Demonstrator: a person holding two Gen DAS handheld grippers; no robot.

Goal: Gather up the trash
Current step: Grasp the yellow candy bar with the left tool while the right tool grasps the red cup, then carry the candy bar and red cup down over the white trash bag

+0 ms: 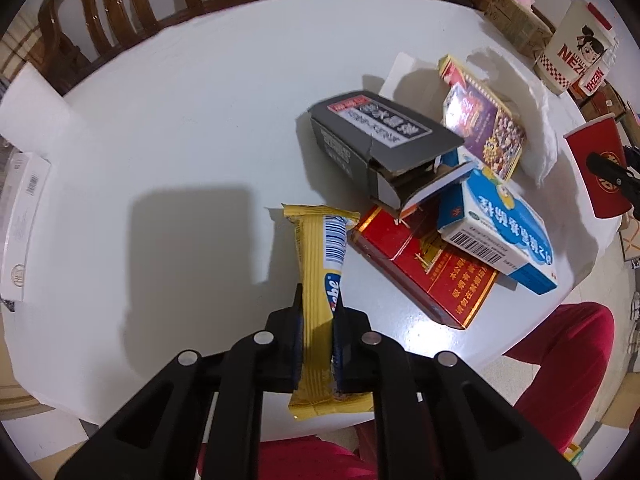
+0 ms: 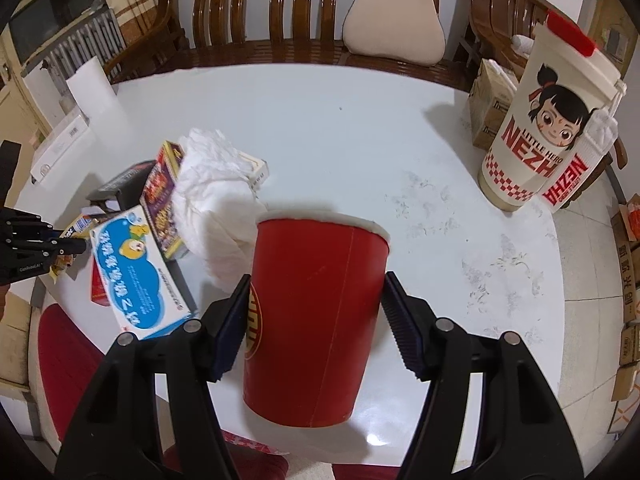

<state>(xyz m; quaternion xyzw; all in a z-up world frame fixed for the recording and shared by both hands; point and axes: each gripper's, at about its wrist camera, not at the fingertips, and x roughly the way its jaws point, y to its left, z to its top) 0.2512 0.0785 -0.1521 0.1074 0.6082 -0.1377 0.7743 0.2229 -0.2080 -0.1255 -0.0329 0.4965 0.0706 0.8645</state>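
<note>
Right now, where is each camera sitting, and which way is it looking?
Left wrist view: sits on the left gripper, looking steeply down at the white table; its fingers pinch a yellow wrapper; red trouser legs show below.
Right wrist view: sits on the right gripper, looking down across the table toward a wooden bench; its fingers hold a red cup.
Both show the blue box, the red cup, and the other gripper at the edge.
</note>
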